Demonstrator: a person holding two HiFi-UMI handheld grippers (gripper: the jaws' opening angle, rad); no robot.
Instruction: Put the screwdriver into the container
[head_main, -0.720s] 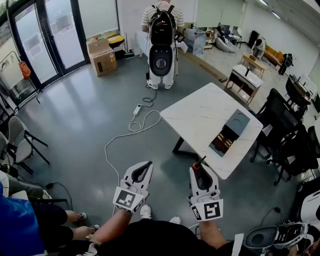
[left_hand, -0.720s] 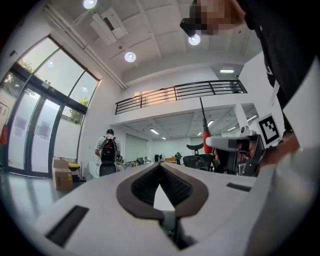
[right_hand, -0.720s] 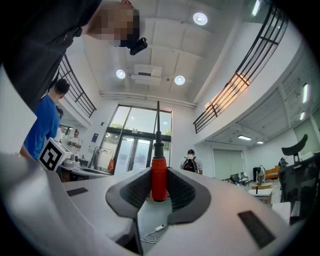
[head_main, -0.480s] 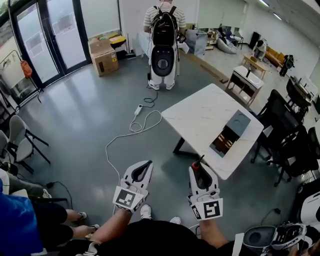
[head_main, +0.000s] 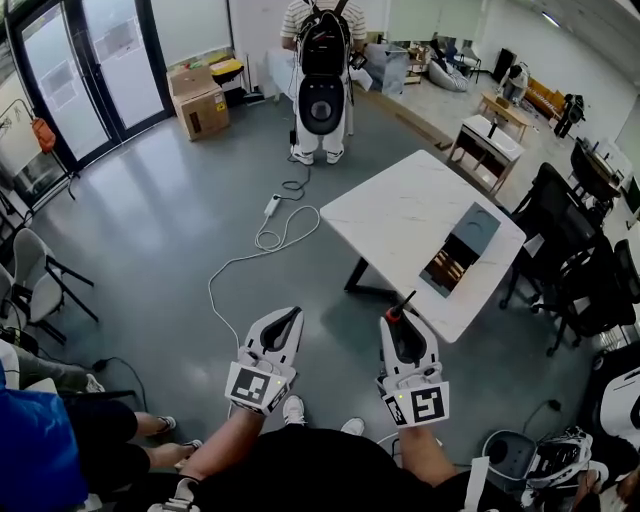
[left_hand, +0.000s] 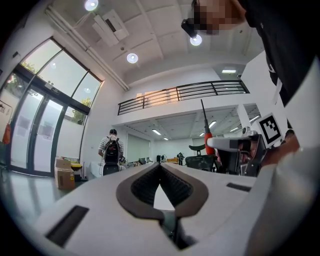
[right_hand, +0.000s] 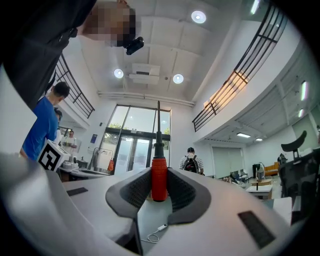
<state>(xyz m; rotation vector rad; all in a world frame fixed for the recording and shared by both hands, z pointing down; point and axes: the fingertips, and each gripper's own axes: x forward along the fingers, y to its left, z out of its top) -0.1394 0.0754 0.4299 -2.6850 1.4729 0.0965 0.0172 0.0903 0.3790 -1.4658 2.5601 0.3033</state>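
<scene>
Fingers of my right gripper clamp the red handle of the screwdriver, shaft projecting beyond their tips. Fingers of my left gripper are closed, empty. The container lies on the counter.

The container lies on the table, seemingly along its right edge towards the near corner. Before that corner, off the table, the right gripper has the screwdriver between its jaws. The left gripper is to its left. A cable lies on the floor left of the table, and a person stands behind it.
</scene>
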